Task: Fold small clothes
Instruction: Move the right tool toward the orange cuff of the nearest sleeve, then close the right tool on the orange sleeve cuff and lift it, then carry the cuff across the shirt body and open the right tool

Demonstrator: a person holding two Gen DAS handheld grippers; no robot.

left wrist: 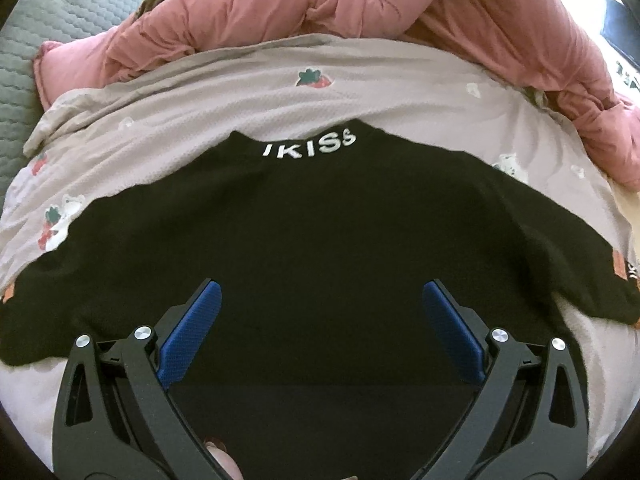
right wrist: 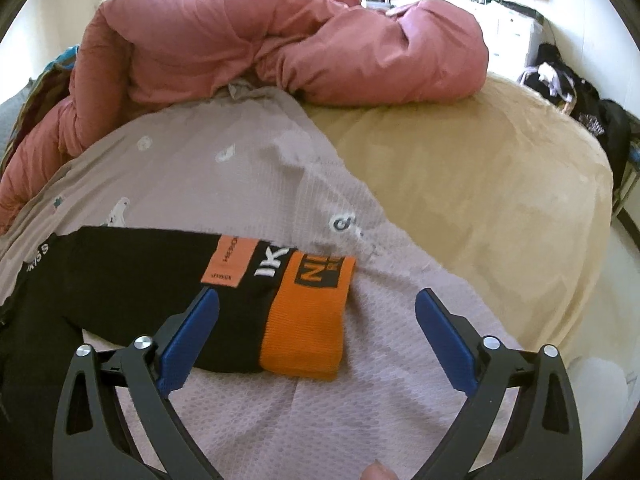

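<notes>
Here the black top [left wrist: 320, 232] lay spread flat on the pale printed sheet [left wrist: 240, 92] covering the bed, collar lettering facing away. The left tool [left wrist: 320, 304] hovered over its body, released, nothing between the blue pads. The right tool [right wrist: 316, 312] stood wide apart over the orange cuff [right wrist: 308, 320], not gripping it. A pink duvet [right wrist: 248, 48] was bunched behind.

The black top's [left wrist: 320, 240] lower hem is hidden behind the left gripper [left wrist: 322, 320]. In the right wrist view its body runs off the left edge, and the orange cuff's [right wrist: 310, 320] lettering is partly cut off.
</notes>
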